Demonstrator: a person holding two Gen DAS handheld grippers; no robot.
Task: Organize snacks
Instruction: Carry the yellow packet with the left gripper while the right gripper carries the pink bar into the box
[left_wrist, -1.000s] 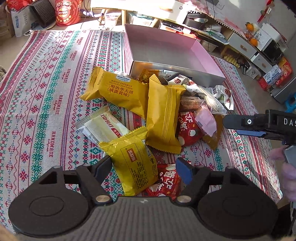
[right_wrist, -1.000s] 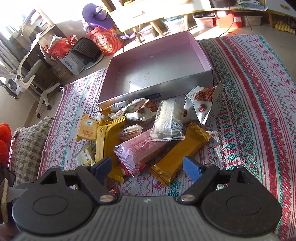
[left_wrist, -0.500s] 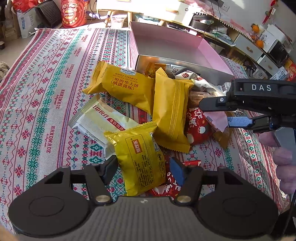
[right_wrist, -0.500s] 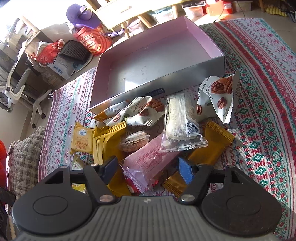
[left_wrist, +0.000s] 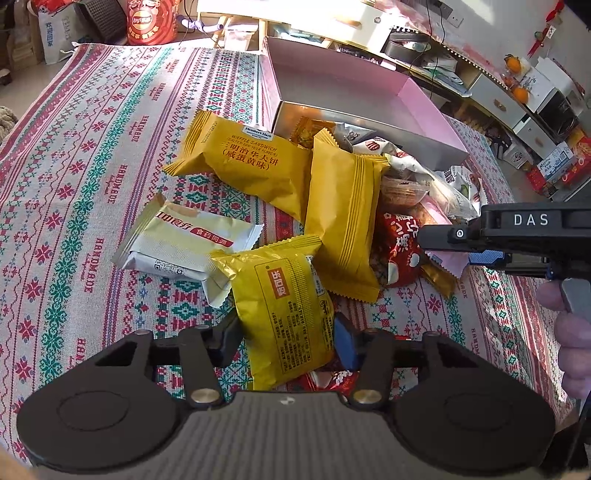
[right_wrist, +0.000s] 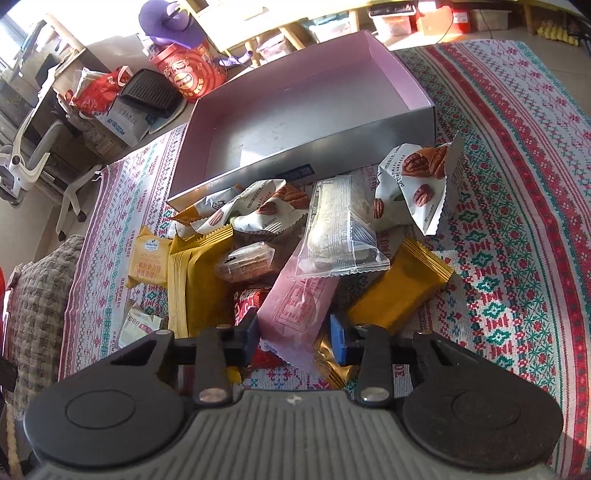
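Snacks crowd the tablecloth (left_wrist: 92, 155) against the near wall of the empty pink box (right_wrist: 295, 110), where left tongs (left_wrist: 284, 341), just closing, clamp a yellow packet (left_wrist: 288, 314) and right tongs (right_wrist: 293, 334), just closing, clamp a pink packet (right_wrist: 295, 314).

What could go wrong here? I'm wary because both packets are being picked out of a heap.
The left hand-held gripper, whose jaws have just been closing, holds the yellow packet only near its end, so it may slip. The right hand-held gripper pinches the pink packet under a clear-wrapped bar; lifting could tip that bar off. The box is empty.
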